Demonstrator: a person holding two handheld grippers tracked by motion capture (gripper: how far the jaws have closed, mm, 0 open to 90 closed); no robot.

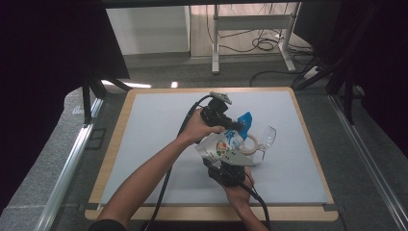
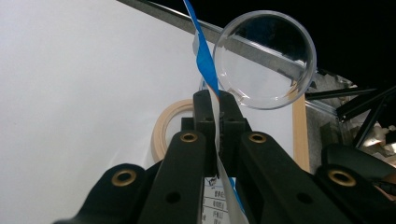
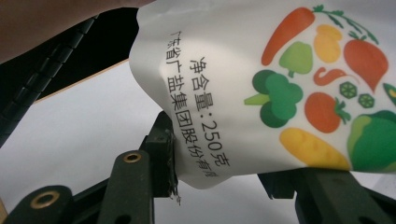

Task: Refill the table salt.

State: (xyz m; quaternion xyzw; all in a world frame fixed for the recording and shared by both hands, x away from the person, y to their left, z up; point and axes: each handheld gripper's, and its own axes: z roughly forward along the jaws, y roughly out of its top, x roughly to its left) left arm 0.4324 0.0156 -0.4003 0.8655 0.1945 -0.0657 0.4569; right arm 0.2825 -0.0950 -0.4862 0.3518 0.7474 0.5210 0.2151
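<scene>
White printed pouch with a blue top is held above the table between both grippers. Its top edge is pinched by the closed left gripper; its lower end is clamped by the right gripper. Clear cup and tape ring are placed just beside it.

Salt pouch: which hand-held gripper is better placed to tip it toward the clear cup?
Probably the left hand-held gripper: it is shut on the salt pouch's blue top edge, right beside the clear cup. The right hand-held gripper holds the pouch's bottom.
</scene>
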